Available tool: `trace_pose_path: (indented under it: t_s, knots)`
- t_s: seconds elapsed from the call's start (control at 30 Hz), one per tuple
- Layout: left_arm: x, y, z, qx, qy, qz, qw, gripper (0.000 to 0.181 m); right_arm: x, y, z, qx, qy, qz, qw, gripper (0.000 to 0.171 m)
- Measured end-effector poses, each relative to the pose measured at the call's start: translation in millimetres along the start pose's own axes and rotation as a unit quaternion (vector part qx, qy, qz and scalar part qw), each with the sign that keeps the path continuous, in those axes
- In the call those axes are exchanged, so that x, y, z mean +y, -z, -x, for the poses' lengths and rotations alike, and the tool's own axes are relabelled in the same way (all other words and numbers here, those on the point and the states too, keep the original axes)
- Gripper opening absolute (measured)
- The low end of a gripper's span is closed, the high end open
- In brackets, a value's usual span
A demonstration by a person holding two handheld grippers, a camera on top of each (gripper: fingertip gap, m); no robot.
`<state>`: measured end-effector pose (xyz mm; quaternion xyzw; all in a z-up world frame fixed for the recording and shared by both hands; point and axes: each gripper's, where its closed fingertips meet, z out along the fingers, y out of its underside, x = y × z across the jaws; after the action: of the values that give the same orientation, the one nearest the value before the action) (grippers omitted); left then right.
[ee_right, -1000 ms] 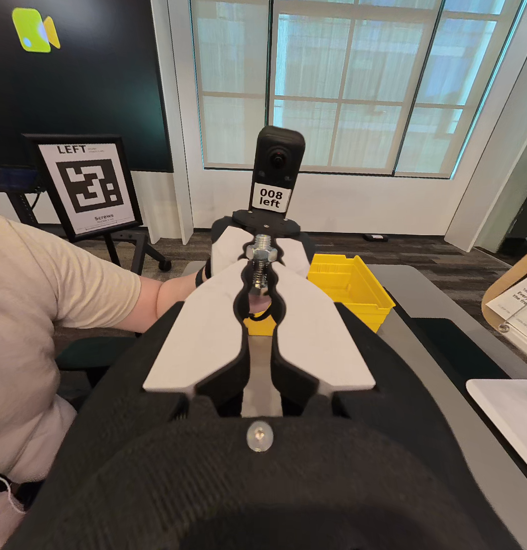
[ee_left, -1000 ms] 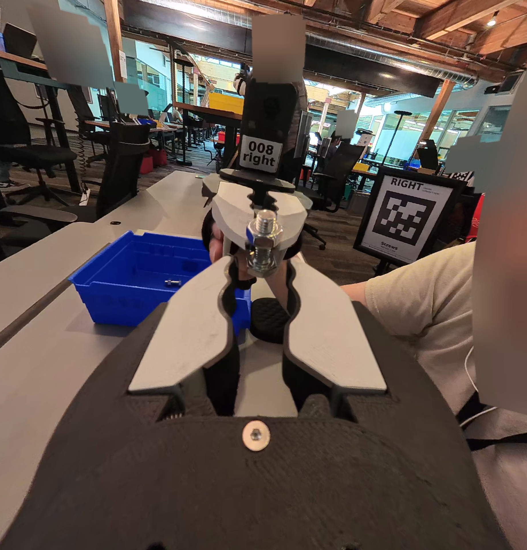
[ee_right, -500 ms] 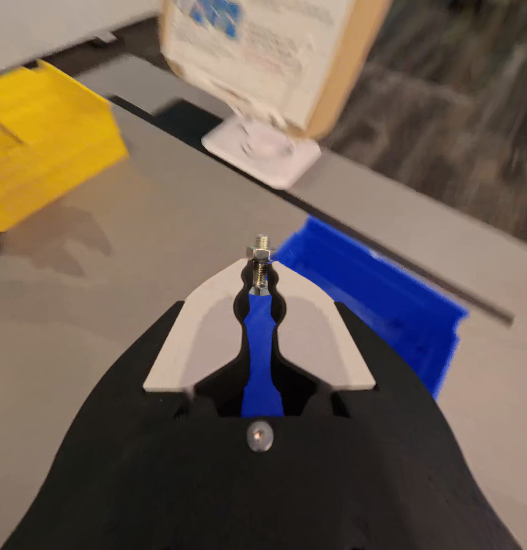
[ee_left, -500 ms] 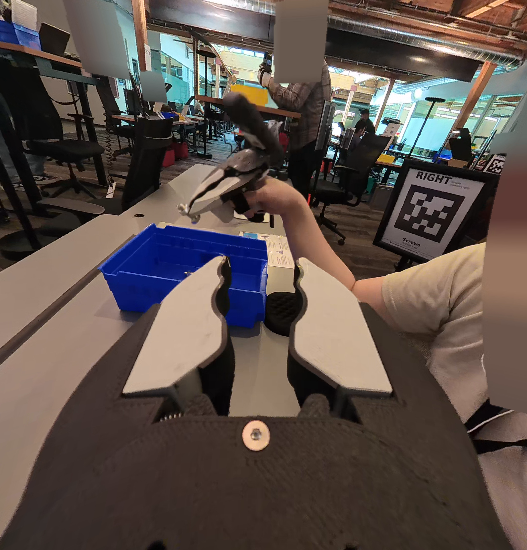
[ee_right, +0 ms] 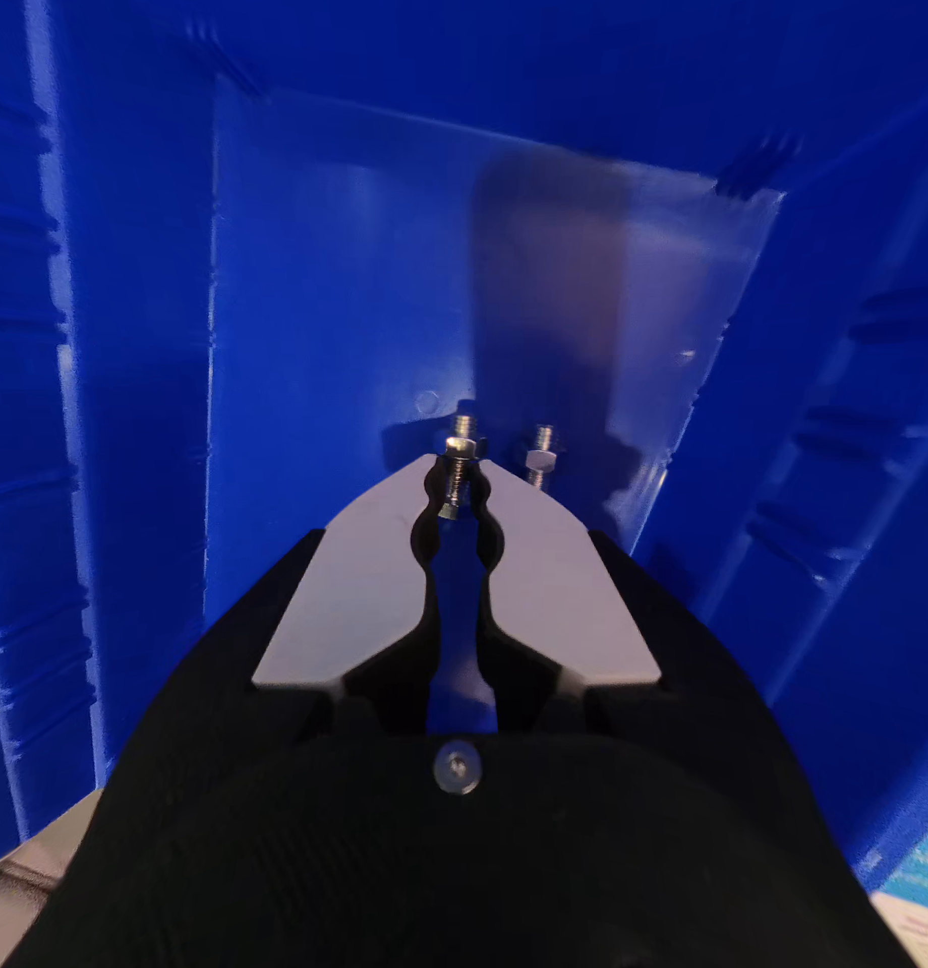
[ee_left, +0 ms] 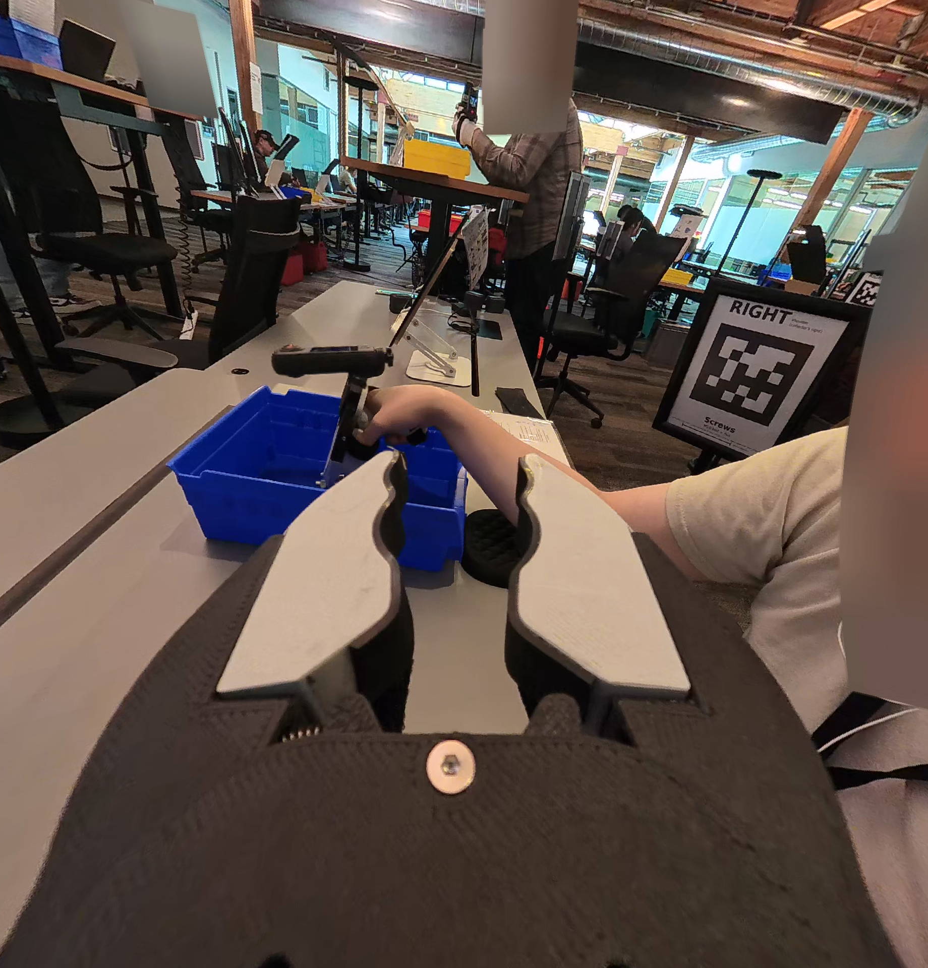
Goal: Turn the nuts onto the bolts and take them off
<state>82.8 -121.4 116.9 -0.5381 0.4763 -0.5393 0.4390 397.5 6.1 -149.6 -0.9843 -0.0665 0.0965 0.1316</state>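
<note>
My right gripper [ee_right: 461,463] points down into the blue bin [ee_right: 137,314]. Its two grey fingers [ee_right: 367,565] are pressed in close on a bolt [ee_right: 455,484]. The bolt sticks out past my tips, and a nut [ee_right: 463,447] sits on it near the far end. The bolt tip is just above the bin floor; I cannot tell if it touches. A second bolt [ee_right: 541,454] with its own nut lies on the bin floor, just beside my tips, on the right.

From the left wrist view, my right hand [ee_left: 404,414] is bent down at the wrist. My bare arm reaches across from my sleeve [ee_left: 755,503] to the bin [ee_left: 252,487]. The right gripper [ee_left: 330,474] hangs nearly straight down inside the bin, and the camera on it lies flat, pointing left.

My left gripper [ee_left: 459,474] is held low over the grey table [ee_left: 58,681], near the bin. Its fingers [ee_left: 325,571] are spread wide apart and hold nothing. Between them I see the table, a corner of the bin and a round black pad [ee_left: 490,545].

A framed sign [ee_left: 760,366] stands off to the right. A person stands at a desk farther back.
</note>
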Motion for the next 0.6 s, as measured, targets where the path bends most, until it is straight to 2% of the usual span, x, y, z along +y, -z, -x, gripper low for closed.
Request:
trace_pose_path:
  t_s: [0.3, 0.4, 0.5, 0.6]
  knots:
    - [-2.7, 4.5, -3.0, -0.005, -0.009, 0.009, 1.0, 0.041, 8.0, 0.8, -2.6, 0.03, 0.008, 0.04, 0.999, 0.013]
    - [-15.9, 22.0, -2.5, -0.028, -0.025, 0.003, 0.999, 0.044, -3.2, 16.2, 8.4, 0.016, 0.022, 0.003, 1.0, 0.015]
    - [-33.9, 59.2, 13.5, -0.122, -0.059, -0.005, 0.991, 0.045, -19.0, 40.3, 22.5, 0.014, 0.051, -0.051, 0.997, 0.019]
    - [-35.9, 116.0, 43.9, -0.269, -0.084, 0.039, 0.959, 0.05, -39.5, 70.9, 41.0, 0.017, 0.091, -0.128, 0.987, 0.019]
